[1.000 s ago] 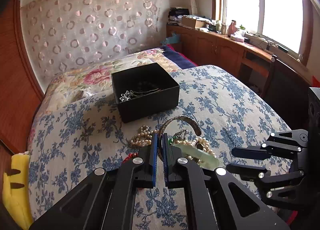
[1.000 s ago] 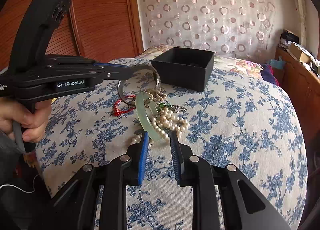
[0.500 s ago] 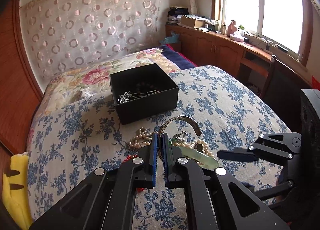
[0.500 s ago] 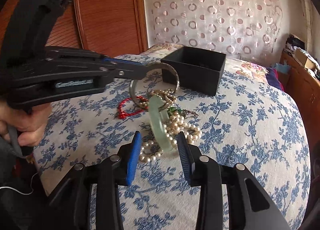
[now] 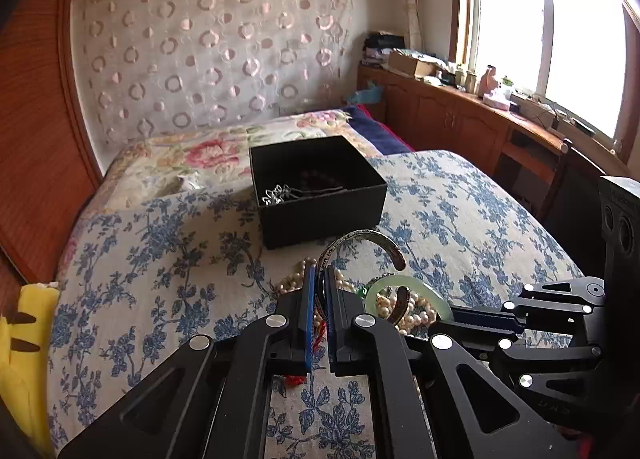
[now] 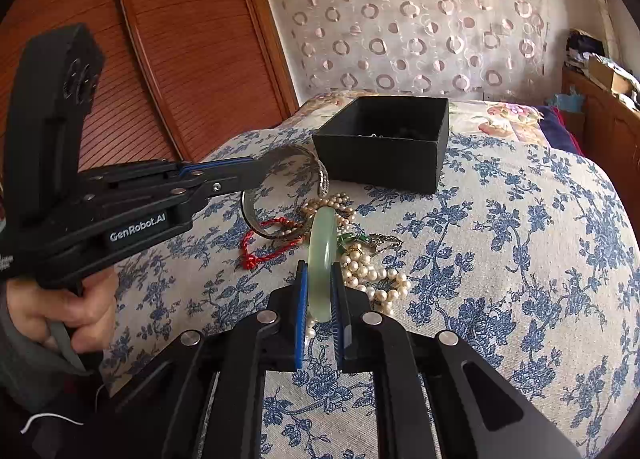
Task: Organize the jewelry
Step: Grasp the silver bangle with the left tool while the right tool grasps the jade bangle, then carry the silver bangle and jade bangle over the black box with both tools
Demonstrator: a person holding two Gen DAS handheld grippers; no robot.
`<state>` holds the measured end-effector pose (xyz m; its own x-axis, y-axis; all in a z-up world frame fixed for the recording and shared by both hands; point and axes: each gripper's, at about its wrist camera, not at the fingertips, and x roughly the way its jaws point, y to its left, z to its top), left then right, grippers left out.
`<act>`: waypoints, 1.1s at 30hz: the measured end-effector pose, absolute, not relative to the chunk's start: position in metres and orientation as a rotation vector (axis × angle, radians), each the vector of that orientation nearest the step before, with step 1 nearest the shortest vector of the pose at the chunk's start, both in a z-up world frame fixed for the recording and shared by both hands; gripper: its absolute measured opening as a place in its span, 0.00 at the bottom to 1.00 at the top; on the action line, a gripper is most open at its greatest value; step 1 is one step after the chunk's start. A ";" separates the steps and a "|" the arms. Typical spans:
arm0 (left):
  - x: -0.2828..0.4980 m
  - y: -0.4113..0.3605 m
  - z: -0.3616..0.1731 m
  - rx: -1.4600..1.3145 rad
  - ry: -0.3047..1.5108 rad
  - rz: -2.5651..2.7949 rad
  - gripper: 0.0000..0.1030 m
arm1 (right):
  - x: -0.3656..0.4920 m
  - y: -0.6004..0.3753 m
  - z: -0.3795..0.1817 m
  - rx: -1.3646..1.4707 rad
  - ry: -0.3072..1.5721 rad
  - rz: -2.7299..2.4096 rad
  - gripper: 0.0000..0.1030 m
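My left gripper [image 5: 319, 279] is shut on a silver cuff bangle [image 5: 362, 244] and holds it above the jewelry pile; it shows from the side in the right wrist view [image 6: 256, 175], with the bangle [image 6: 280, 195]. My right gripper [image 6: 320, 279] is shut on a pale green jade bangle [image 6: 322, 259], which stands on edge; it shows in the left wrist view [image 5: 408, 291]. Pearl strands [image 6: 372, 271], a red cord bracelet [image 6: 264, 247] and a green brooch [image 6: 352, 239] lie on the floral bedspread. An open black box [image 5: 316, 187] [image 6: 384, 147] holds a silver piece and dark beads.
The bed's blue floral cover [image 6: 520, 259] slopes off to the right. A wooden headboard panel [image 6: 180, 59] is at left, a patterned curtain [image 5: 212, 55] behind. A yellow plush [image 5: 24, 339] lies at the bed's left edge. A wooden counter [image 5: 460, 107] runs under the window.
My right gripper has moved in and shut on the jade bangle, which now stands on edge. My left gripper has kept hold of the silver cuff and moved closer to the box.
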<state>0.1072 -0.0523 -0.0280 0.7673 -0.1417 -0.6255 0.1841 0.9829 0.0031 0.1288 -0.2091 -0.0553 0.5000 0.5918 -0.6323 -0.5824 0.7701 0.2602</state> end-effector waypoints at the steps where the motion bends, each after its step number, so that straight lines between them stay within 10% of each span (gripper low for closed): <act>1: 0.105 -0.053 -0.027 0.069 0.658 -0.174 0.04 | 0.130 -0.210 -0.054 0.020 0.771 0.706 0.12; 33: 0.098 -0.023 -0.009 0.025 0.620 -0.132 0.04 | 0.129 -0.228 0.042 -0.046 0.561 0.695 0.12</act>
